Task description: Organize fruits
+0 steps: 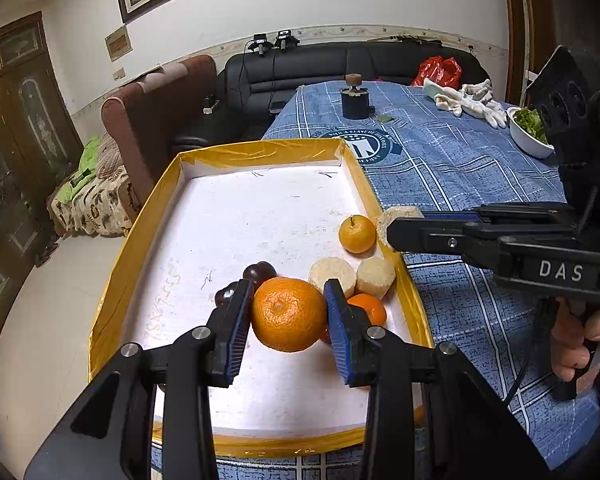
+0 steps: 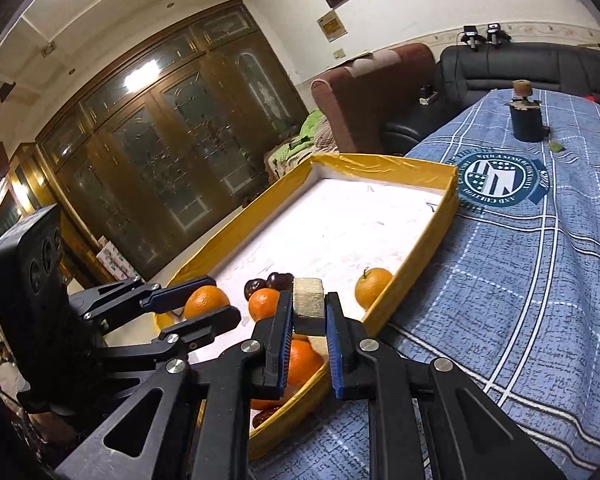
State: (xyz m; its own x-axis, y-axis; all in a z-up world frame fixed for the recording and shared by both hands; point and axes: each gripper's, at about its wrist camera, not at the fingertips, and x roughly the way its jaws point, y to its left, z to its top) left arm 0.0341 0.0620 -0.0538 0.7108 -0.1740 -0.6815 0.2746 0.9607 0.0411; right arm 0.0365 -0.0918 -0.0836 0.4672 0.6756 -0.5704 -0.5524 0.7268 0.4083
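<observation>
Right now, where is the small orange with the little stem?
In the left wrist view the small orange with the stem lies alone by the tray's right wall, beyond the two pale chunks.

The left wrist view looks close down along its fingers into the yellow-rimmed tray, the table's far end ahead of them. The right wrist view looks low past its fingers over the tray rim toward the cabinet. Both share the tray.
</observation>
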